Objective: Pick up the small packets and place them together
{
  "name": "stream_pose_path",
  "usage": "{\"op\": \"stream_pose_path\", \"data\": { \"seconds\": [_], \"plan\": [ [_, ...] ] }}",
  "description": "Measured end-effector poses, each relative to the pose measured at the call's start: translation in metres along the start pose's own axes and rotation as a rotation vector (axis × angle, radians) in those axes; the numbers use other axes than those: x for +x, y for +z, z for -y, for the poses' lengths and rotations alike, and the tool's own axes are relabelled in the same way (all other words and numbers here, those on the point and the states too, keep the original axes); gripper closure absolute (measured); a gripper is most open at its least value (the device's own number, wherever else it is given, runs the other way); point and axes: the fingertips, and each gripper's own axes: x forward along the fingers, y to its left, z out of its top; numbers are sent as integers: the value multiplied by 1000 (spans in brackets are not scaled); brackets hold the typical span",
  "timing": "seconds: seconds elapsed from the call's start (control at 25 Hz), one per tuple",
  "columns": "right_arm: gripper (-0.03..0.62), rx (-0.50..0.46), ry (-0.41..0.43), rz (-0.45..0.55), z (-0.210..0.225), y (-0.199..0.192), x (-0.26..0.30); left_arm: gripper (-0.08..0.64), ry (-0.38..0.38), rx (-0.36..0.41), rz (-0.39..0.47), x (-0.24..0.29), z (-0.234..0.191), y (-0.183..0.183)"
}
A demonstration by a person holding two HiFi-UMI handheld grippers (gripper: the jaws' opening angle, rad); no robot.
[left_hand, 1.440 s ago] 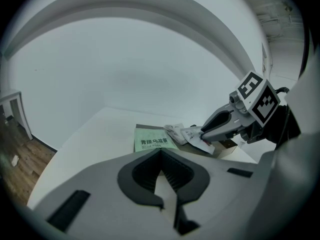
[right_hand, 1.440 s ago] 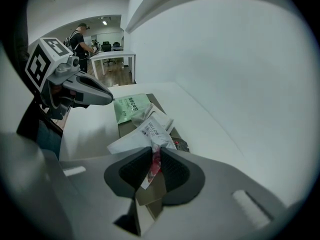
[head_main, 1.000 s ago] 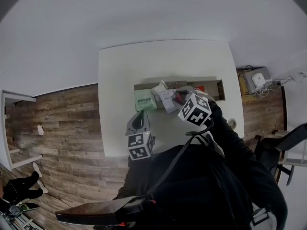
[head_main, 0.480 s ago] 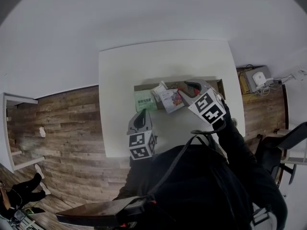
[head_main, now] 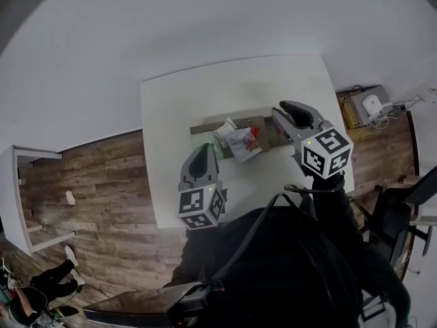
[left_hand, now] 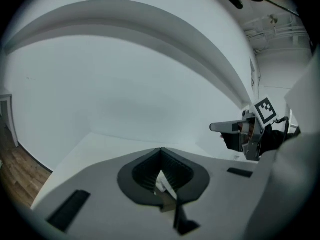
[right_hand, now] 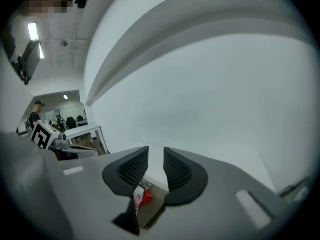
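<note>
Overhead, both handheld tools hang above the white rectangular table, each pointing away from the person and tipped slightly downward. The left gripper, a grey plastic claw with a black-and-white marker cube at its rear, sits over the near part of the table. Its ribbed dark pads meet at the tips with nothing clamped between them. The right gripper, built the same way, is held further out and to the right, above the right end of a long shallow brown cardboard tray. Its jaws stand apart with a clear gap; they have just been closing, and nothing is between them.

The small packets lie heaped together in the middle of the tray, between the two claws and touched by neither. The tray's long axis runs left to right across the table. The largest packet, flat and white with red print, lies skewed to that line and overhangs the tray's near edge. A smaller white one lies just beside it on the left. In the right gripper view a glossy red-and-white packet shows below the open jaws, on the brown card. Dark wood-plank flooring borders the table on the left.
</note>
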Motion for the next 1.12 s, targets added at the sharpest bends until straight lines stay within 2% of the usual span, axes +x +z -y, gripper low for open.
{"op": "stream_pose_path", "data": {
  "seconds": [0.08, 0.16, 0.24, 0.52, 0.64, 0.84, 1.12],
  "plan": [
    [557, 102, 21, 59, 3, 9, -8, 561, -14, 1, 33, -1, 8, 18],
    [572, 181, 41, 113, 5, 19, -17, 561, -34, 9, 52, -2, 16, 34],
    [585, 206, 49, 149, 4, 29, -25, 561, -52, 37, 77, -4, 24, 50],
    [592, 73, 3, 203, -10, 65, -44, 561, -111, 159, 174, -9, 53, 100],
    [592, 10, 15, 200, -25, 73, -43, 561, -135, 172, 210, -11, 67, 113],
    [592, 6, 51, 210, -44, 80, -39, 561, -152, 192, 230, -14, 81, 125],
    [592, -2, 59, 196, -47, 74, -37, 561, -169, 178, 221, -13, 83, 119]
  ]
}}
